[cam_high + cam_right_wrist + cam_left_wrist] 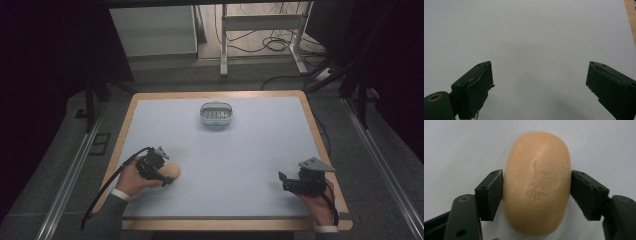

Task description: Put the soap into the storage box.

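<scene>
A peach-coloured oval bar of soap lies on the pale table mat at the near left. My left gripper is shut on the soap, both black pads pressed against its long sides; a stamped mark faces up. In the high view the left gripper sits low over the mat in a person's hand. At the near right my right gripper rests open, its jaws wide apart over bare mat with nothing between them. A small white soap dish stands at the far middle of the mat.
The mat lies on a wooden tabletop whose edge shows all around. Beyond the table are a metal frame's legs, cables on the floor and a pale cabinet. Rails run along both sides.
</scene>
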The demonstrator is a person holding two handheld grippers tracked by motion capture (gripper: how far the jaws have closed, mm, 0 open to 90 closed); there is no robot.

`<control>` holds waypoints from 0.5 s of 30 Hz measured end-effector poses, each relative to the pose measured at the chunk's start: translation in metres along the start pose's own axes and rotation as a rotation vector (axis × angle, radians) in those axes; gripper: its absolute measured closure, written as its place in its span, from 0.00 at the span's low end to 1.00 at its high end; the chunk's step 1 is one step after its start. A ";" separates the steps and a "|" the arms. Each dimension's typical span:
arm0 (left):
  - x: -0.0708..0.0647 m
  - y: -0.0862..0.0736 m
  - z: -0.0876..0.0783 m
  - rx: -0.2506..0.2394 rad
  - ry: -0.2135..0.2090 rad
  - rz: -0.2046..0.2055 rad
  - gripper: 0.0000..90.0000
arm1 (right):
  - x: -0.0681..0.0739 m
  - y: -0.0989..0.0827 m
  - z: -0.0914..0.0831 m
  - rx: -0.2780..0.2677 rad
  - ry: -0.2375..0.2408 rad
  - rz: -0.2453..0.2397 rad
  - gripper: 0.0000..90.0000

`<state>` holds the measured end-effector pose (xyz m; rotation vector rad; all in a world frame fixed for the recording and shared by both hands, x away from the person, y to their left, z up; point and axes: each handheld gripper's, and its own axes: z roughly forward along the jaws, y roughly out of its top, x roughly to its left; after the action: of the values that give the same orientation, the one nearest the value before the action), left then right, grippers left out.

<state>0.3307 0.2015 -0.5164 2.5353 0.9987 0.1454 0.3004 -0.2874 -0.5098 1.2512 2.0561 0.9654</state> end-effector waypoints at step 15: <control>0.001 0.003 -0.005 -0.020 0.007 -0.006 0.36 | -0.002 -0.001 0.000 0.001 -0.013 0.005 0.08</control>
<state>0.3321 0.2025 -0.5106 2.5151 1.0022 0.1622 0.3007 -0.2891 -0.5105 1.2612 2.0446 0.9558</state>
